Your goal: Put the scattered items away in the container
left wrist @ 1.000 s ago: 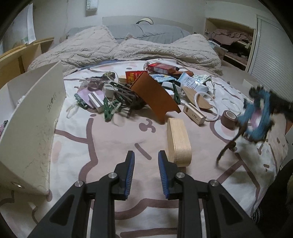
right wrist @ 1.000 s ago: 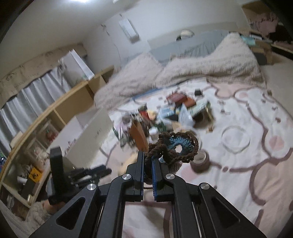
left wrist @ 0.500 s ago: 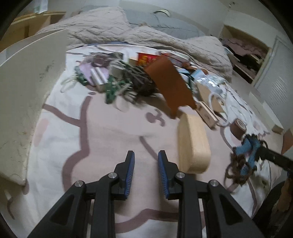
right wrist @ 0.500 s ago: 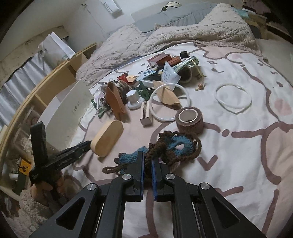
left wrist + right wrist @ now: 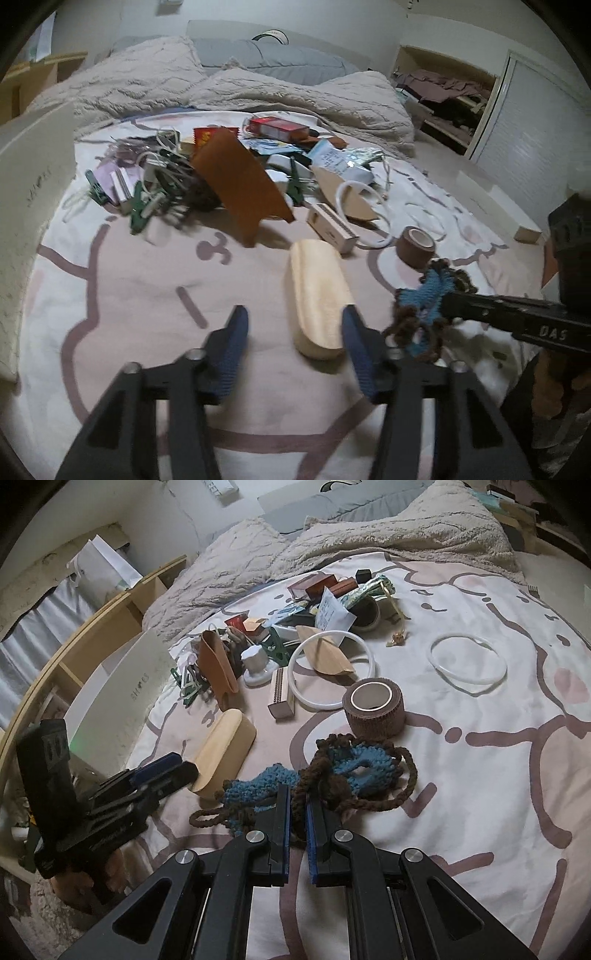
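My right gripper [image 5: 297,805] is shut on a blue and brown crocheted piece [image 5: 347,771], held low over the bed; it also shows in the left wrist view [image 5: 424,306]. My left gripper [image 5: 293,343] is open, its jaws either side of the near end of a pale wooden oval case [image 5: 317,295], which lies on the bed and also shows in the right wrist view [image 5: 225,749]. The white box container [image 5: 26,206] stands at the left, also in the right wrist view [image 5: 122,698].
A pile of scattered items sits mid-bed: a brown leather pouch [image 5: 240,184], green clips [image 5: 138,210], a red box [image 5: 277,127], a small wooden block [image 5: 332,227], a tape roll [image 5: 373,709], white rings [image 5: 467,662]. Rumpled blankets [image 5: 221,88] lie behind.
My left gripper has opened wide and moved right around the end of the wooden case. My right gripper has carried the crocheted piece lower and closer to the left gripper.
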Demonstrator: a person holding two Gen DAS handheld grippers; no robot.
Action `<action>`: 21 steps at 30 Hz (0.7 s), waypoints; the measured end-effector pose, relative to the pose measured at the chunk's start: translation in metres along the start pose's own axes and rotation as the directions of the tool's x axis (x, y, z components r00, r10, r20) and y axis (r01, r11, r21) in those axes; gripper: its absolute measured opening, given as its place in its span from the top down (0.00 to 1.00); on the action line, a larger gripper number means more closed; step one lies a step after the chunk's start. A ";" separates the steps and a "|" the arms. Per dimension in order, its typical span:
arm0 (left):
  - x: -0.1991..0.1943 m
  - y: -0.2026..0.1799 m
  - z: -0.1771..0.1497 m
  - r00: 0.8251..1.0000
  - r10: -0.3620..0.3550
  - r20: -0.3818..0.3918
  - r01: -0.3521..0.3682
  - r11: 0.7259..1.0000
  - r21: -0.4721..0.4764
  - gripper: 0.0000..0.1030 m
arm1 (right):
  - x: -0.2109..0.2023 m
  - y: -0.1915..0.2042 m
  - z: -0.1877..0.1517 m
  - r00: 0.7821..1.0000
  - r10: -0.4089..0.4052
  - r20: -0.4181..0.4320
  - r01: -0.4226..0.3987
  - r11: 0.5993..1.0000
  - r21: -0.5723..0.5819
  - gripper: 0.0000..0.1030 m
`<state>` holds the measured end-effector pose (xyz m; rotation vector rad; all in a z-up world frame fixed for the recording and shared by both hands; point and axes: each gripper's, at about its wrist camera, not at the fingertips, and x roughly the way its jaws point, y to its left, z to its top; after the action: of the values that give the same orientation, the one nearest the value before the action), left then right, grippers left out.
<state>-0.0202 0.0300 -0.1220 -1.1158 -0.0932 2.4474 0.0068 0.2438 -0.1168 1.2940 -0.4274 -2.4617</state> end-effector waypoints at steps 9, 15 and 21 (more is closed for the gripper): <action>0.008 -0.014 0.001 1.000 -0.020 -0.009 0.020 1.000 0.004 0.48 | 0.004 0.002 -0.002 1.000 -0.011 -0.010 0.011 1.000 -0.003 0.92; 0.021 -0.020 -0.001 0.999 0.038 -0.034 -0.037 0.999 0.038 0.42 | 0.006 0.001 -0.002 1.000 -0.014 -0.011 0.014 1.000 -0.008 0.92; 0.021 -0.015 -0.003 0.998 0.039 -0.038 -0.038 0.998 0.040 0.57 | 0.007 0.002 -0.003 1.000 -0.011 -0.013 0.011 1.000 -0.009 0.92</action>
<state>-0.0246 0.0523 -0.1346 -1.1581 -0.0118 2.4488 0.0056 0.2388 -0.1226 1.3111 -0.4065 -2.4607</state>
